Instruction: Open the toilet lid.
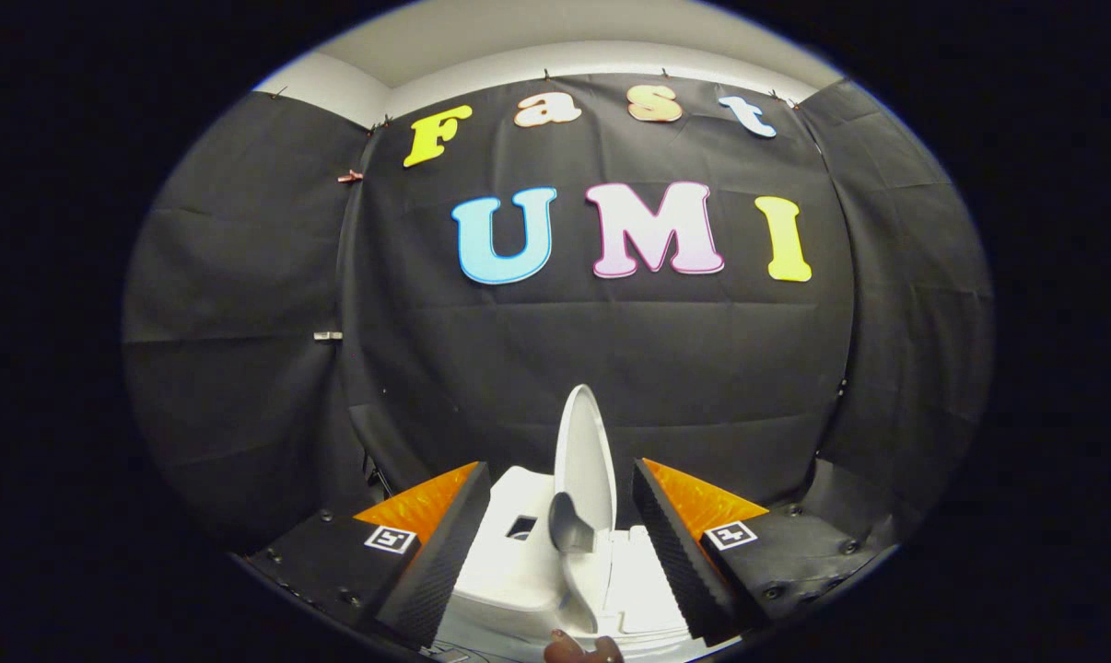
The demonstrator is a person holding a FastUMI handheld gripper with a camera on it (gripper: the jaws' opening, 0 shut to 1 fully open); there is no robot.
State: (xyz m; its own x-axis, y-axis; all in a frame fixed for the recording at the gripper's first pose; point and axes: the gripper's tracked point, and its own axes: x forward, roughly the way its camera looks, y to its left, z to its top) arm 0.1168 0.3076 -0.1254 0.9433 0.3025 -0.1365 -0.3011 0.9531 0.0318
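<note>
Here the toilet lid (585, 460) is seen raised, standing on edge between the two fingers of the gripper (555, 543), with its long axis running nearly straight up and its upper end risen well above the fingertips against the black cloth wall (242, 322). It lies directly ahead of the tongs, a little closer to the right finger than to the left. Below it the white toilet body (509, 571) is spread out between the fingers, with a small dark opening in its top surface and a rounded grey part, perhaps a hinge or handle, at the lid's foot; which of the two cannot be told.

The tongs are held wide apart, released, and nothing is gripped. No finger appears to touch the lid, though the gap on the right side is narrow. By the lid's upright stance the opening is judged largely done. Any further move would be made backward, clear of the lid's edge. A fingertip (581, 650) of a person is seen at the near edge.
</note>
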